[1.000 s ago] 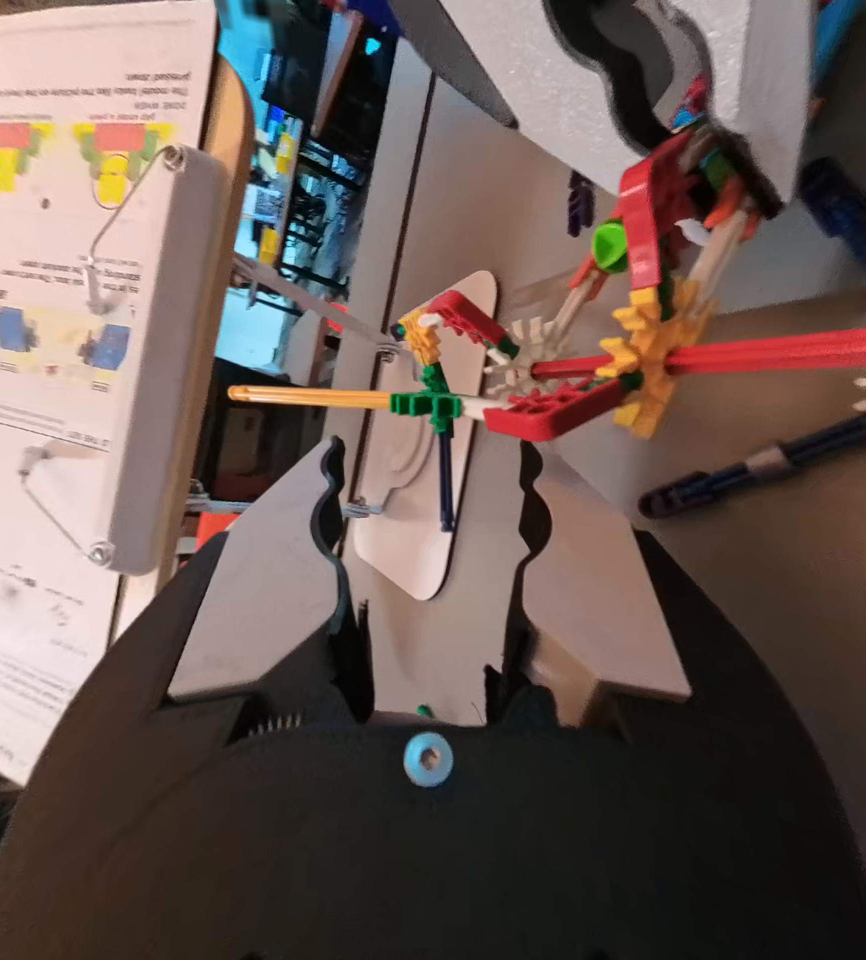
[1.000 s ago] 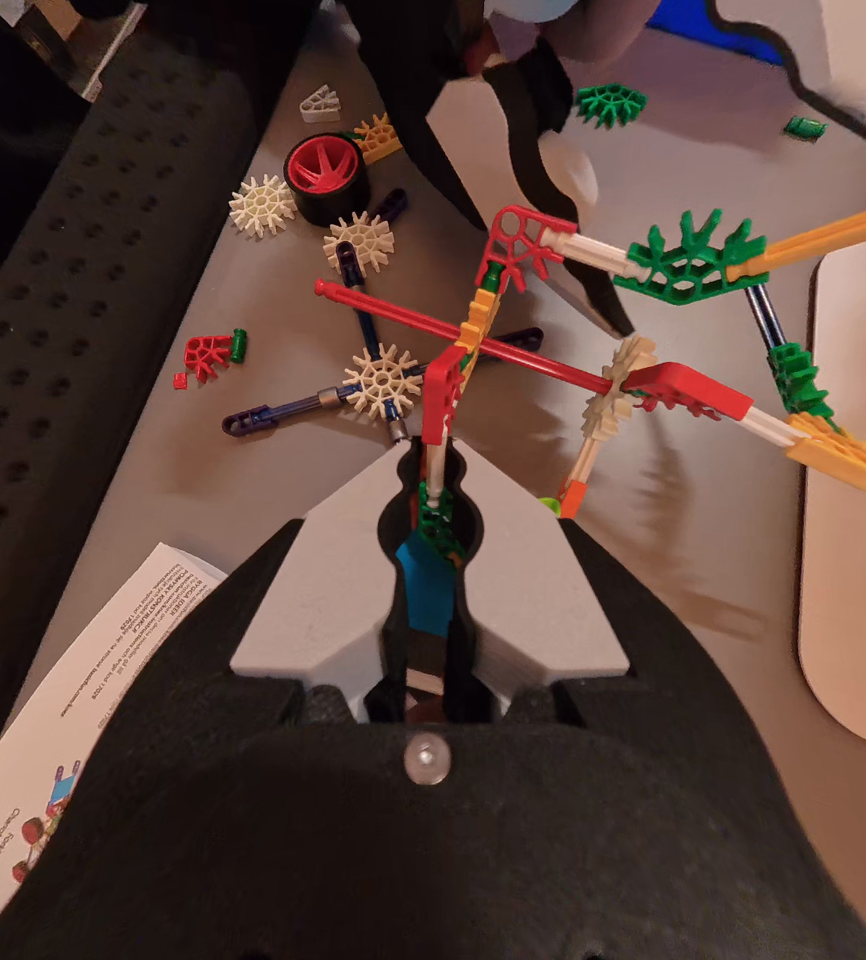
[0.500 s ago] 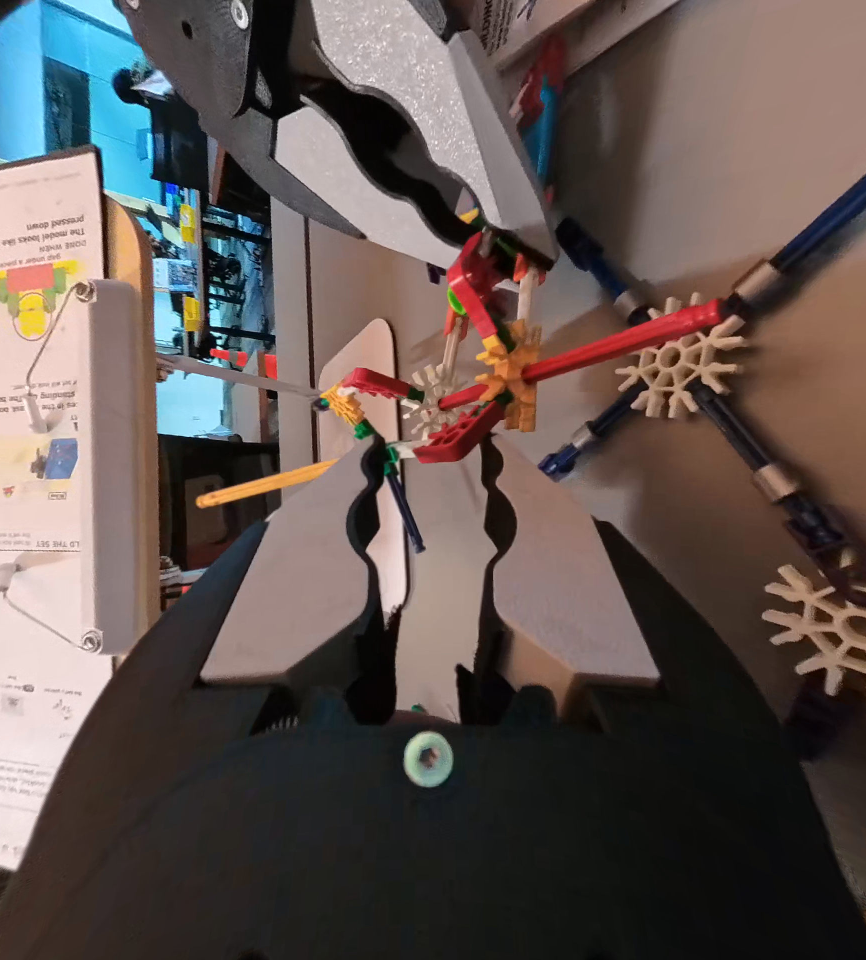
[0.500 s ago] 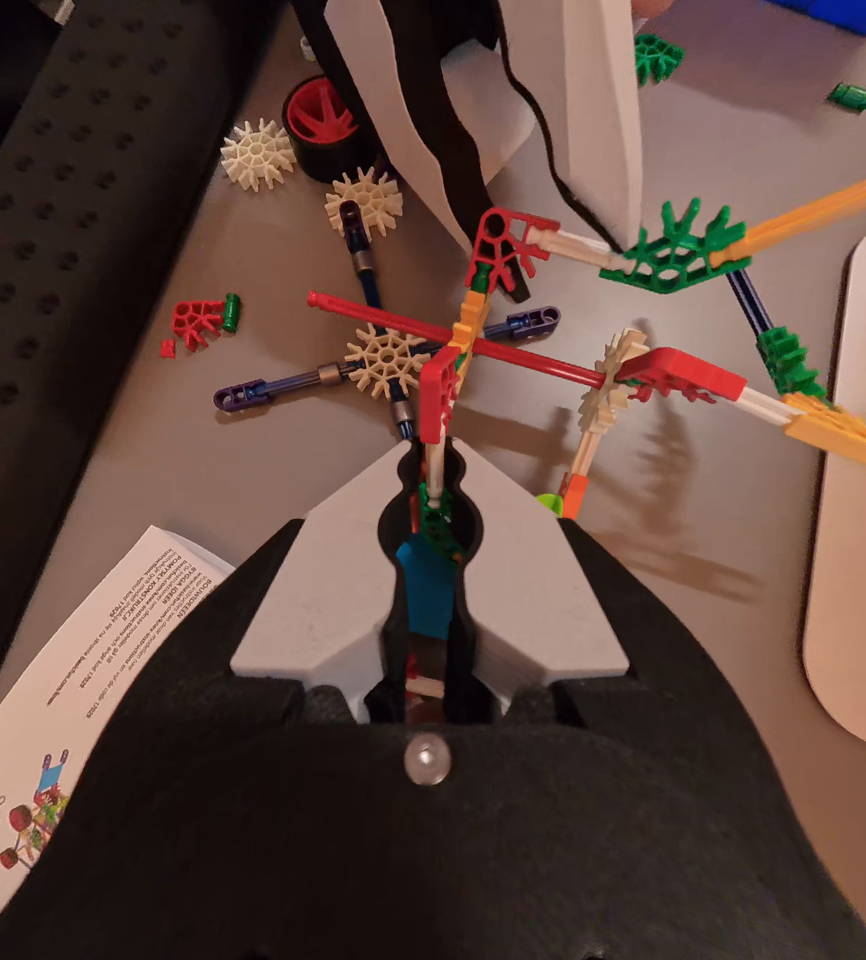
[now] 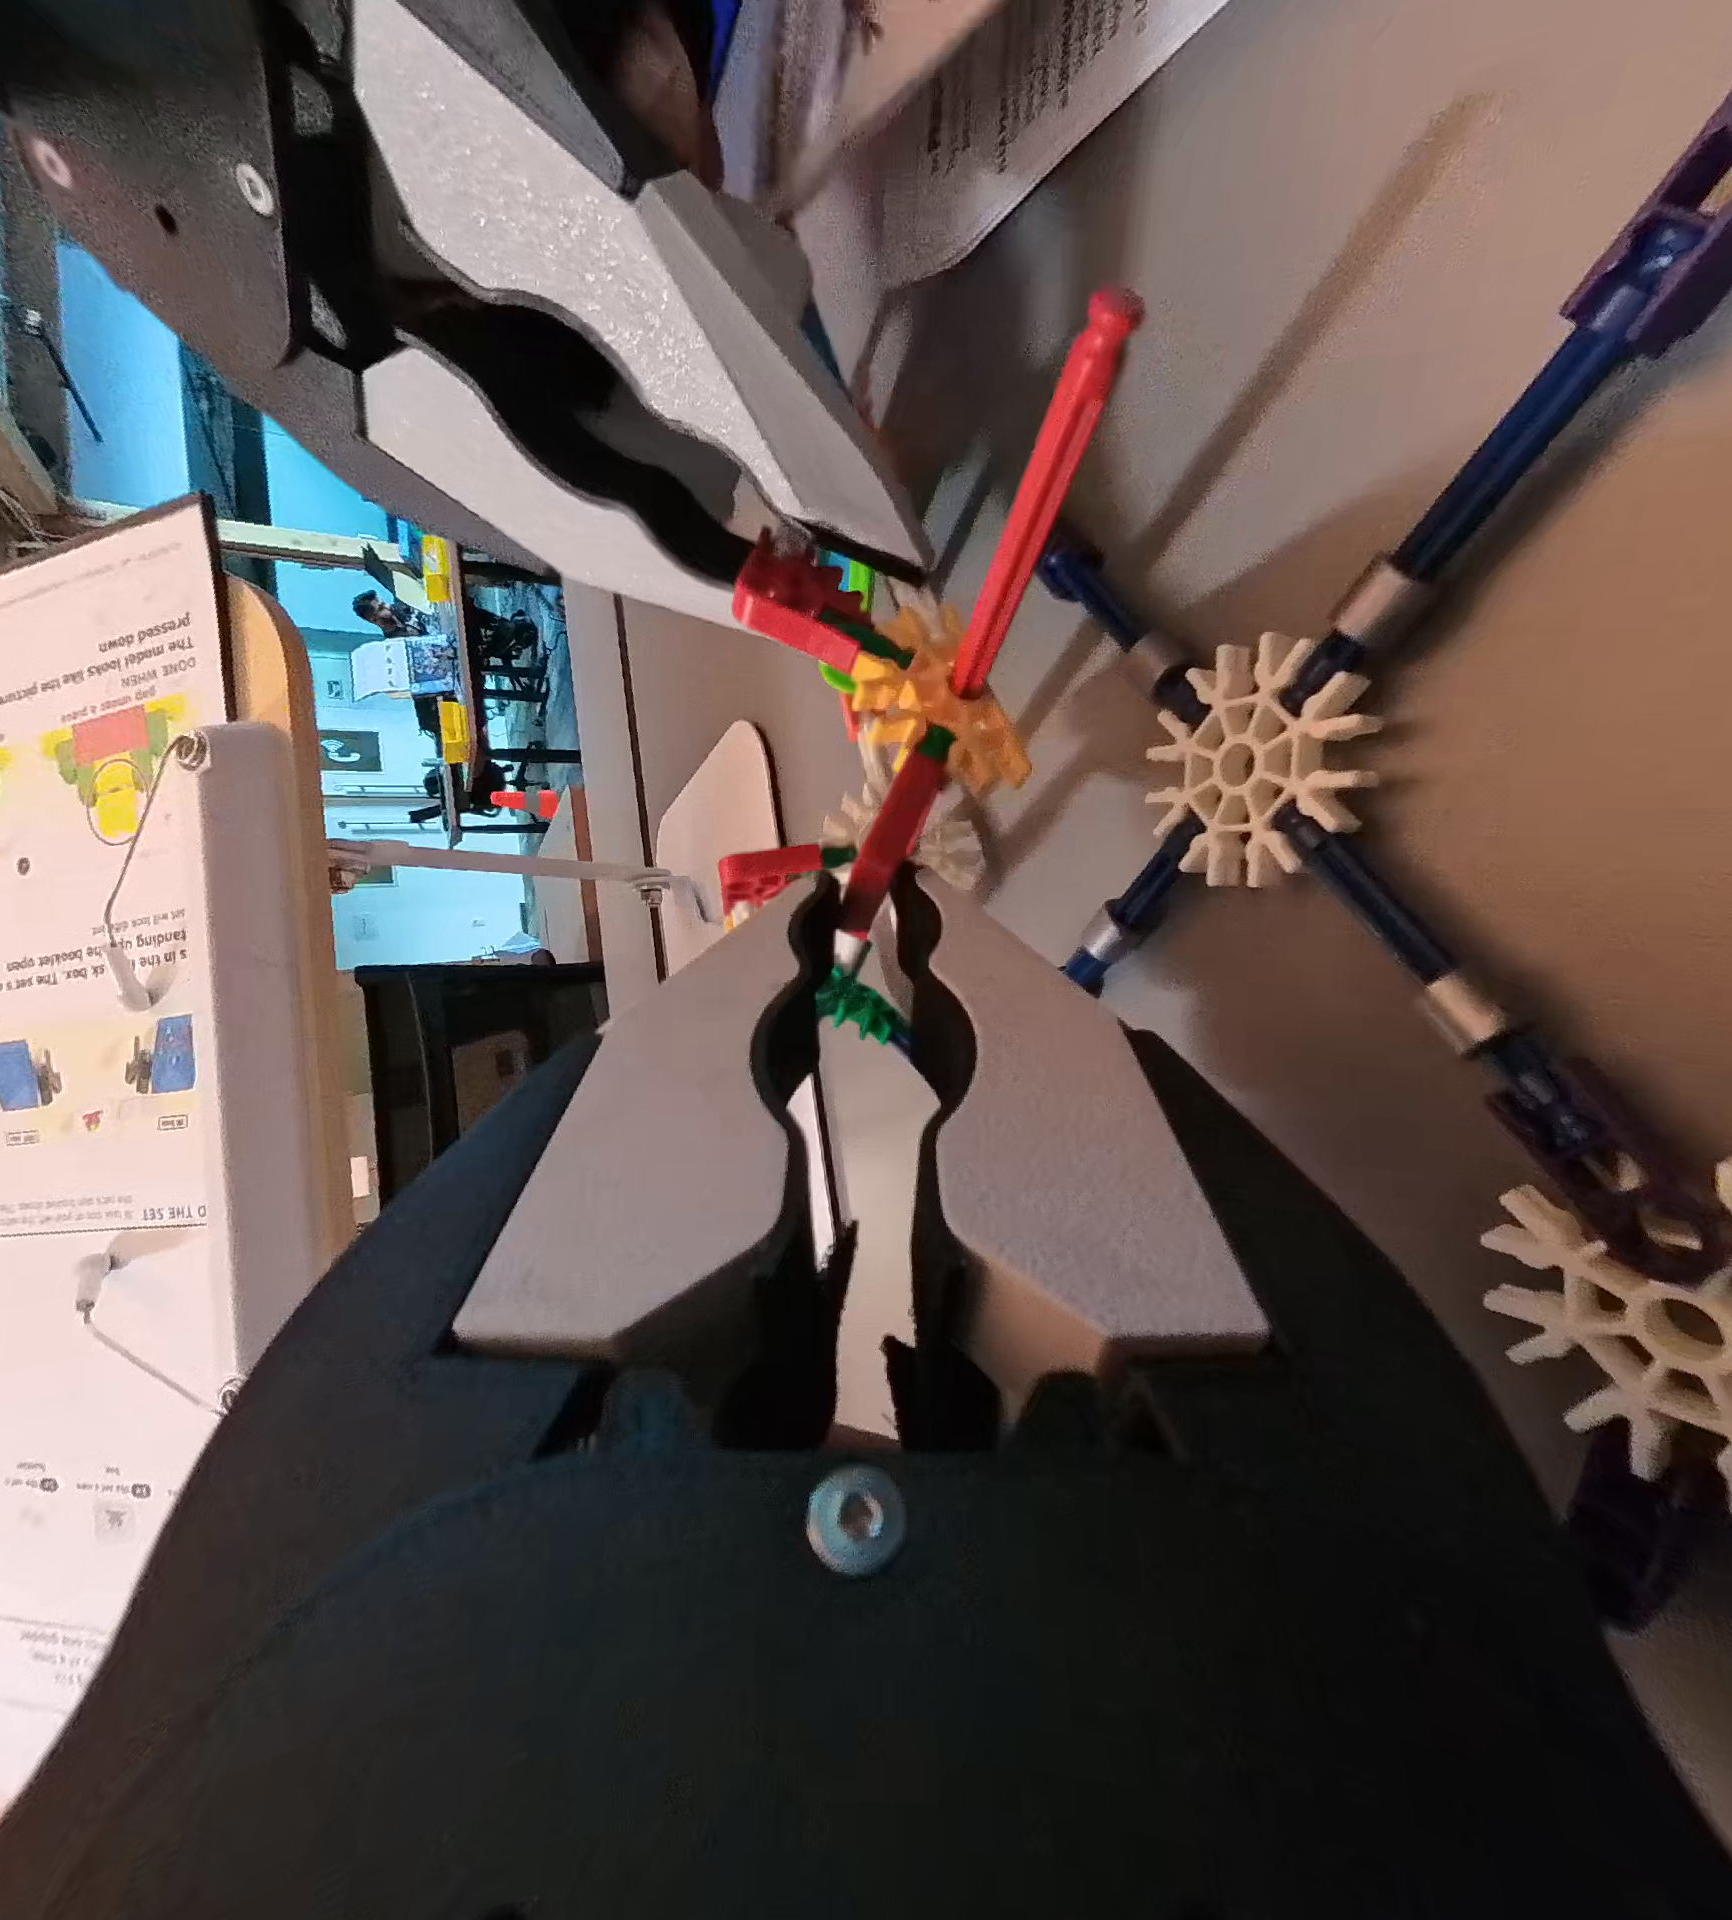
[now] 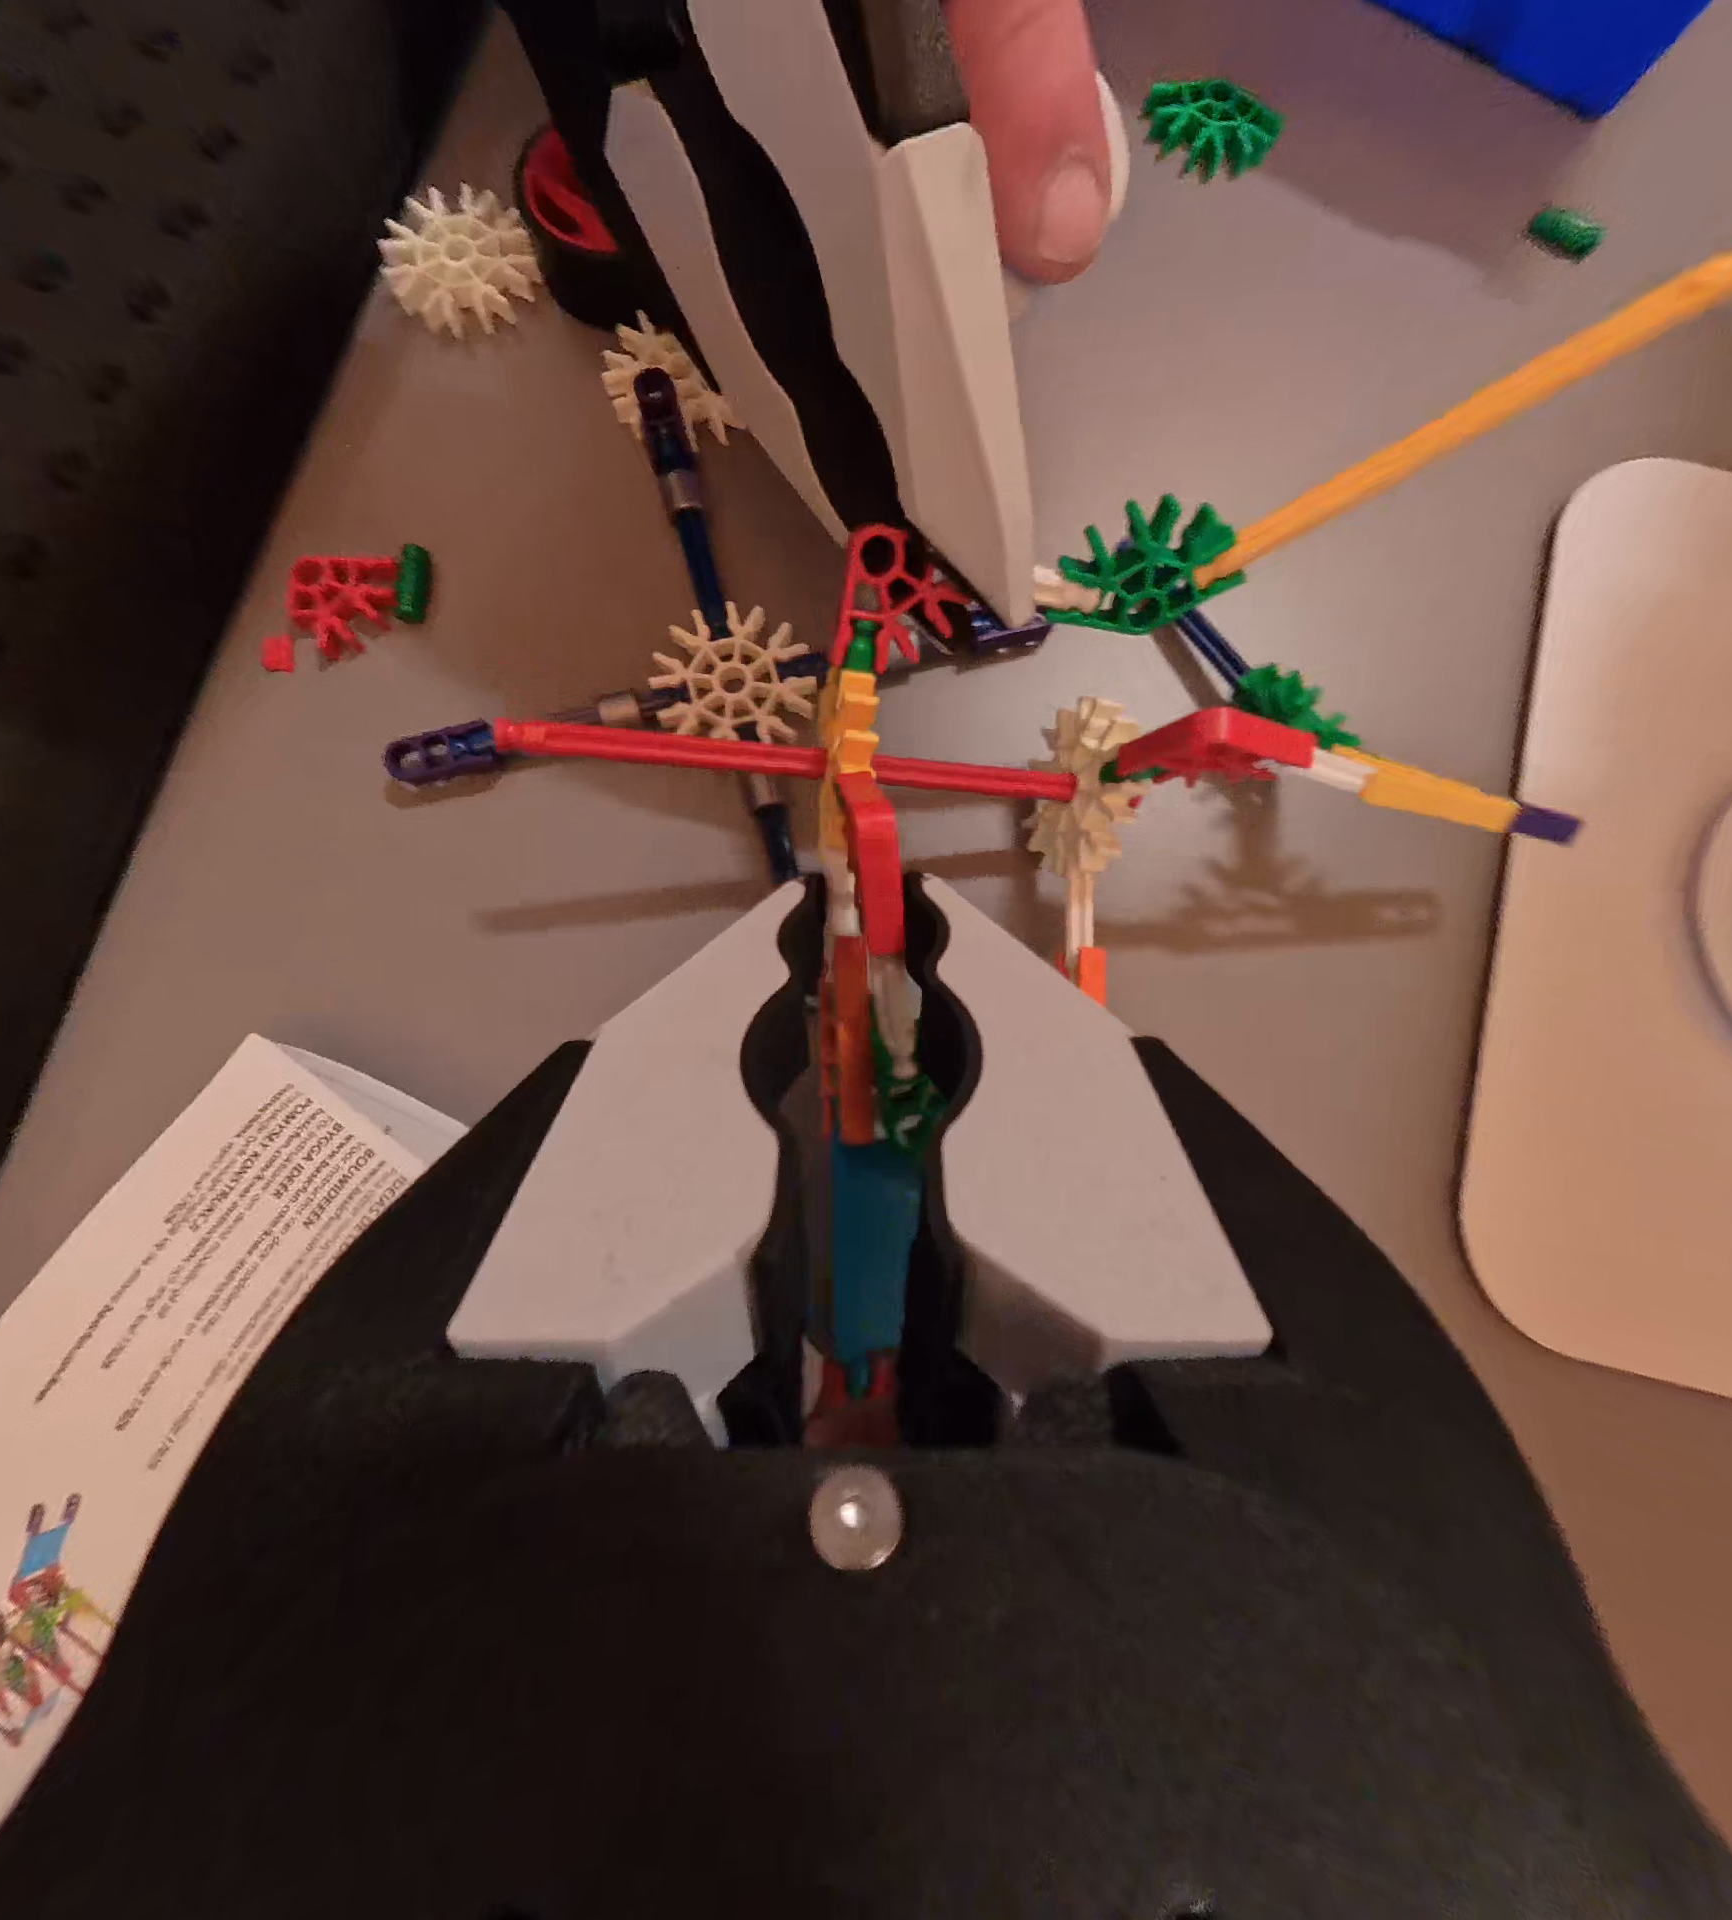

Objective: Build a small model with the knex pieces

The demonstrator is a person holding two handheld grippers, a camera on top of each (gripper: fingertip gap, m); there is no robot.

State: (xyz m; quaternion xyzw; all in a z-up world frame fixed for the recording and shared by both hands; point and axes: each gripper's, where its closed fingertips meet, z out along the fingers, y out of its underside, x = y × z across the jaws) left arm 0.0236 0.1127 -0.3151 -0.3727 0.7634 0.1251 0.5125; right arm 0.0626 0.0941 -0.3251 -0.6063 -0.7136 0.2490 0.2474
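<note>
Both grippers clamp the rod-and-connector model (image 6: 846,748) above the grey surface (image 6: 1309,395): right gripper (image 6: 857,894) near, left gripper (image 5: 857,904) far. Only the left wrist view shows a clipped instruction sheet (image 5: 51,831); only the right, an orange rod (image 6: 1485,405).

1. Right gripper (image 6: 857,894): fingers closed on the rod-and-connector model (image 6: 851,758), held above the table (image 6: 1309,364).
2. Left gripper (image 6: 955,603): fingertips at the model's red connector (image 6: 883,592).
3. Instruction booklet (image 6: 166,1320): lower left.
4. White plate (image 6: 1662,935): right.
</note>
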